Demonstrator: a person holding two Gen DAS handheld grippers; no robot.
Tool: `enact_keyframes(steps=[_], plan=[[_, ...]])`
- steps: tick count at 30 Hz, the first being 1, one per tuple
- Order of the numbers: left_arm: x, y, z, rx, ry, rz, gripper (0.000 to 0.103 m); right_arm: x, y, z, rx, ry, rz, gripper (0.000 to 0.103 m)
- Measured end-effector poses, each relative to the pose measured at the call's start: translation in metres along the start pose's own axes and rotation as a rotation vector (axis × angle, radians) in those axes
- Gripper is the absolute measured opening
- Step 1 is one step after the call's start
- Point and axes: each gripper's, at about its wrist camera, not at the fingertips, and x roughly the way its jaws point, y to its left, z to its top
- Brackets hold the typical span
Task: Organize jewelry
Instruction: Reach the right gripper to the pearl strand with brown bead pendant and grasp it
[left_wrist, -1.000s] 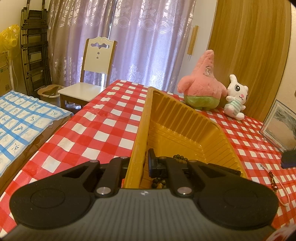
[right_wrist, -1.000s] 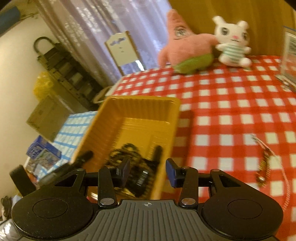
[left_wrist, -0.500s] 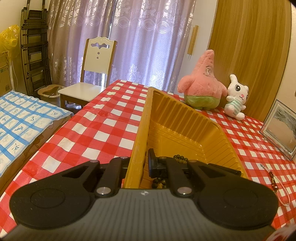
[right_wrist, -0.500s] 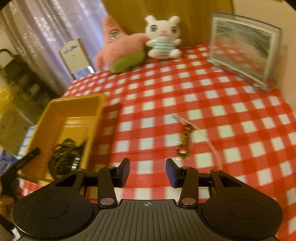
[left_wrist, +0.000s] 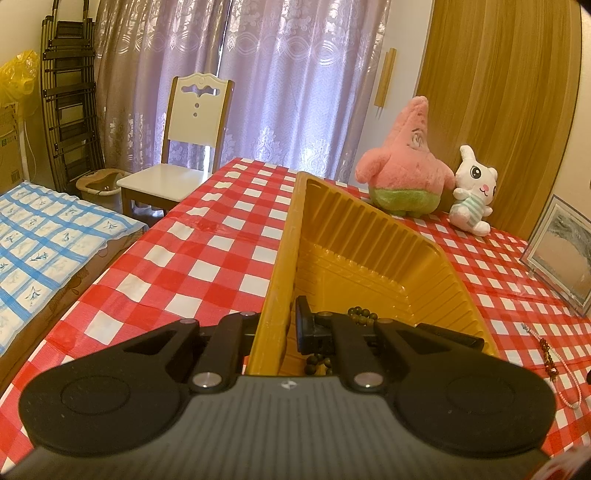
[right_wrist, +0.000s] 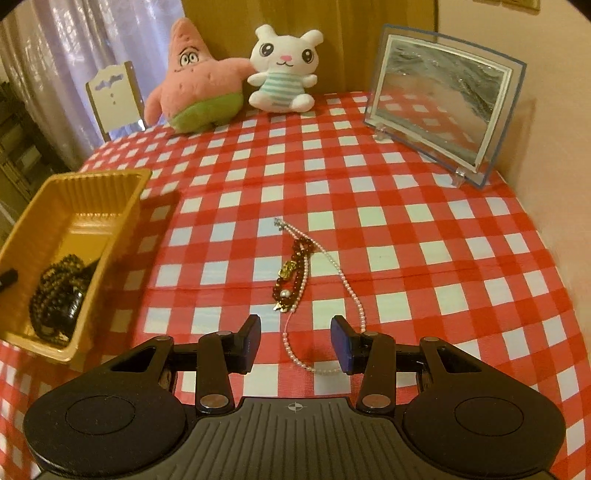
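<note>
Meanwhile the left gripper (left_wrist: 284, 332) pinches the yellow tray (left_wrist: 280, 266) wall, and the empty, half-open right gripper (right_wrist: 295, 343) hovers over the beaded necklaces (right_wrist: 295, 273) at frame centre, light, limp, tangle-prone strands best pinched where they bunch.

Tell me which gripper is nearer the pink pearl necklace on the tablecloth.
Right. The right gripper hangs open directly over the pink pearl necklace, its near loop between the fingers. The left gripper is off to the side, clamped on the yellow tray wall.
</note>
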Motion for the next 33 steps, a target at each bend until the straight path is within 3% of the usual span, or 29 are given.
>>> enact_keyframes(steps=[8,14,33], plan=[[0.001,0.001,0.0,0.002,0.001,0.001,0.008,0.014,0.008,0.001,-0.069,-0.01,0.001,0.043],[0.001,0.001,0.0,0.002,0.001,0.001,0.008,0.027,0.008,0.013,-0.041,-0.019,0.013,0.032],[0.001,0.003,-0.002,0.002,0.004,0.004,0.008,0.067,0.019,0.036,-0.001,-0.001,-0.015,0.028]])
